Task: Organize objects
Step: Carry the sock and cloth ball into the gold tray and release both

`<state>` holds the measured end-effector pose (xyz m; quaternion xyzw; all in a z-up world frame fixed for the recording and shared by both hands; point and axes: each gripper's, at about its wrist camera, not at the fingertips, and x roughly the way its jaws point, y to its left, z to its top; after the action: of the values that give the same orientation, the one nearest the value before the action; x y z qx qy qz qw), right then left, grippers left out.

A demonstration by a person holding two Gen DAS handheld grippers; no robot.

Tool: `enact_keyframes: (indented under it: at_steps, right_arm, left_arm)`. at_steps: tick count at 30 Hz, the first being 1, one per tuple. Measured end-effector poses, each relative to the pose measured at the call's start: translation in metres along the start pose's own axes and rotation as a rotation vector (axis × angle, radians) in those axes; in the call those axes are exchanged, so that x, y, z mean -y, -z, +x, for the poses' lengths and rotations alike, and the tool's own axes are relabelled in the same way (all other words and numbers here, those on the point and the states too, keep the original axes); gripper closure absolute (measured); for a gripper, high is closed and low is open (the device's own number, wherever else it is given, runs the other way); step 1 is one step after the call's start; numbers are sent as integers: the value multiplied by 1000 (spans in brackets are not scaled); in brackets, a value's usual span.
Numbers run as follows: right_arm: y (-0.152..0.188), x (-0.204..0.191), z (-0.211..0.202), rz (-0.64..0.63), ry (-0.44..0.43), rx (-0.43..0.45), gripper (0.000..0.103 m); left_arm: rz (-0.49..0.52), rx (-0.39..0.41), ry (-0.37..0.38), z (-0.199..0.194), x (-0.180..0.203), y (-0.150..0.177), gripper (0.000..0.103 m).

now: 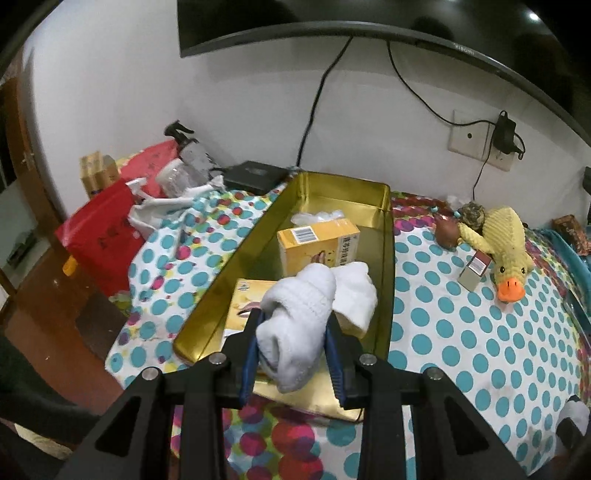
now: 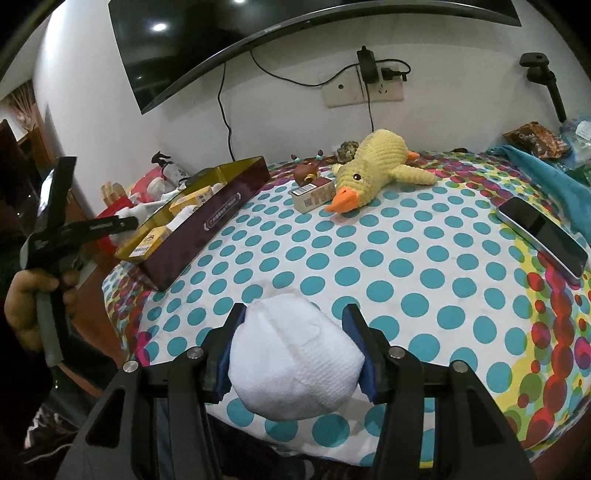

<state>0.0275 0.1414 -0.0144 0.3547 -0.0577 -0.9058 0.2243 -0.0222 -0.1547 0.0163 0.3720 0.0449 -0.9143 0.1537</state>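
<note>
My left gripper (image 1: pixel 293 317) is shut on a white sock (image 1: pixel 295 332) that hangs over the near end of a long gold tin (image 1: pixel 386 258). In the tin lie two yellow boxes (image 1: pixel 317 243) and another white sock (image 1: pixel 354 295). My right gripper (image 2: pixel 294 312) is shut on a rolled white sock ball (image 2: pixel 295 354) above the near edge of the polka-dot bedspread (image 2: pixel 406 258). In the right wrist view the tin (image 2: pixel 207 236) shows its dark red side at left, with a hand (image 2: pixel 33 295) holding the left gripper beside it.
A yellow plush duck (image 2: pixel 373 162), a small brown box (image 2: pixel 312 194) and a brown figurine (image 2: pixel 306 171) lie near the wall. A phone (image 2: pixel 543 232) rests at right. Red bags (image 1: pixel 99 236) and bottles crowd the left. A TV (image 1: pixel 369 22) hangs above.
</note>
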Motion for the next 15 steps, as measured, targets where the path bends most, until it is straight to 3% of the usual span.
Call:
enact_keyframes:
  at_steps: [2,5,7,8,11,13,15]
  right_arm:
    - [-1,-4,1,-11,1,-1,52]
    - [-4,-11,4,-28,2,-6,52]
    - [-6,-16,6,-43,9,-10,52]
    - [-7,-18,8,-49,11,-13,52]
    - [-13,-24,15,-53,7,-19,52]
    - [-21,-33,20,-72,1,-17,52]
    - [-33,-47,29,-101,-11,-9,52]
  left_arm:
    - [8,-6,11,7,2,-2,69]
    - [15,-31,34,19,4,0,59]
    - [4,-13,69,17,3,2,45]
    - [-1,-1,94,15,2,4,29]
    - [-35,71,98,-6,-7,10,27]
    - [-88,159,62,-28,-18,20,27]
    - [-137,192,28,-42,-29,36,25]
